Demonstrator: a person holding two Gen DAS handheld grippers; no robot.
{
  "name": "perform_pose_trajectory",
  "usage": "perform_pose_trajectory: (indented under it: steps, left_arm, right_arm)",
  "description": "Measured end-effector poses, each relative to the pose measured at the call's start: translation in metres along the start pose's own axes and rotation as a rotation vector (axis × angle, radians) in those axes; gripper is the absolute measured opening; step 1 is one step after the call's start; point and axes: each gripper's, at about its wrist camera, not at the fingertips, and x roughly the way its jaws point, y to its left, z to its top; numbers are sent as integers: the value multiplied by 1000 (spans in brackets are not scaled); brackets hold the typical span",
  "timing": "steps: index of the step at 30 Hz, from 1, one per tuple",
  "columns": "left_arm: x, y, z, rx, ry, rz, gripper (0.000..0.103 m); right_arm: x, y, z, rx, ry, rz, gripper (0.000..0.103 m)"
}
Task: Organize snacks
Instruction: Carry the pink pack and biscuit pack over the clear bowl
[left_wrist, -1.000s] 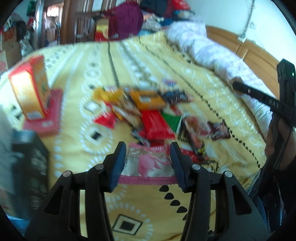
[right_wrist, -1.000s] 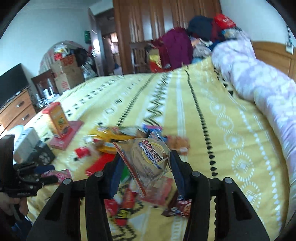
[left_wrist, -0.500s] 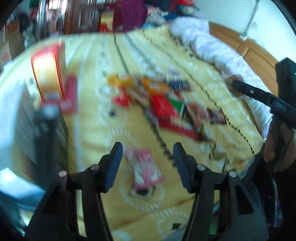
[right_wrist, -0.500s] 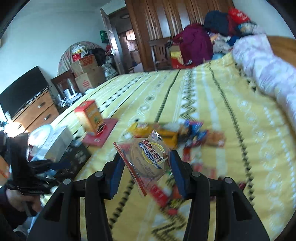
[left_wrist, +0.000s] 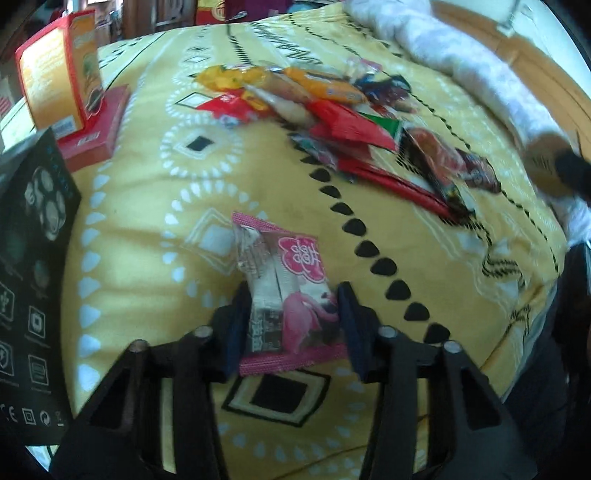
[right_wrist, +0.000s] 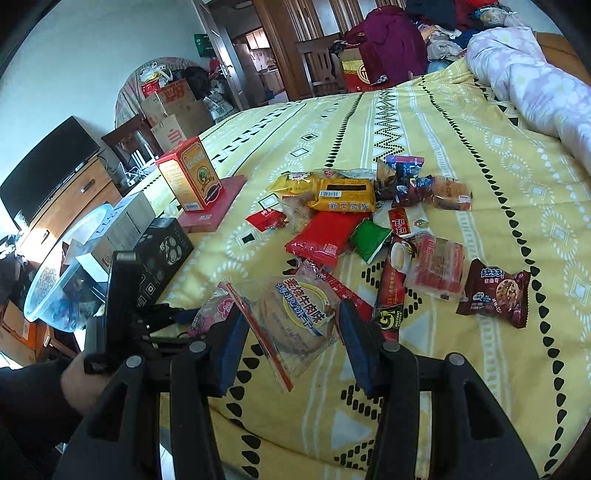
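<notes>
**Snack sort: two packets in hand, pile unsorted**

Item 1. My left gripper (left_wrist: 291, 314): jaws closing around the pink flamingo-print snack packet (left_wrist: 286, 291), which lies flat on the yellow patterned bedspread (left_wrist: 147, 229). The packet sits between the pads; I cannot tell whether they press it yet. It lies apart from the pile, near the bed's edge, probably as the start of a separate group.

Item 2. My right gripper (right_wrist: 290, 332): partly open, pads clamped on a clear-wrapped round beef cake packet (right_wrist: 295, 321), held tilted above the bedspread and just beside the left gripper (right_wrist: 173, 317). I judge it is bound for the same spot.

Item 3. Mixed snack pile (right_wrist: 369, 221): mid-bed, overlapping, not yet sorted. Includes a yellow biscuit pack (right_wrist: 345, 194), a red pouch (right_wrist: 325, 238), a green sachet (right_wrist: 369, 240) and a brown cookie packet (right_wrist: 493, 293).

Item 4. Boxes at the pile's left: an upright orange carton (right_wrist: 192, 177) on a flat red box (right_wrist: 214, 206), and a black box (right_wrist: 162, 254).
</notes>
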Motion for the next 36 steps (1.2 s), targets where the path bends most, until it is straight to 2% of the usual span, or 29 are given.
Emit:
perform_pose_trajectory:
  steps: [5,11,15,19,24,28,32,36]
  left_arm:
    - [-31,1,9,-10,-82,-11,41]
    - [-118,8,34,-20,-300,5,41]
    - [-180,26,40,-46,-438,56,41]
    - [-233,63,37,-92,-521,169,41]
    - [-276,126,15,-217,-559,303,41]
    - [-296,164,-8,-307,-570,401,41]
    - [-302,190,-25,-383,-558,461,41]
    - [-300,208,-34,-435,-538,485,42]
  right_arm:
    - [-2,3,6,-9,-23,-7,53]
    - [-19,21,31,-69,-85,-25,53]
    - [-35,51,63,-149,-158,-21,53]
    - [-45,95,92,-230,-221,19,53]
    - [-40,170,118,-340,-254,118,53]
    - [-28,233,127,-414,-249,209,53]
    - [-9,296,129,-483,-220,291,53]
    - [12,350,126,-546,-170,343,53]
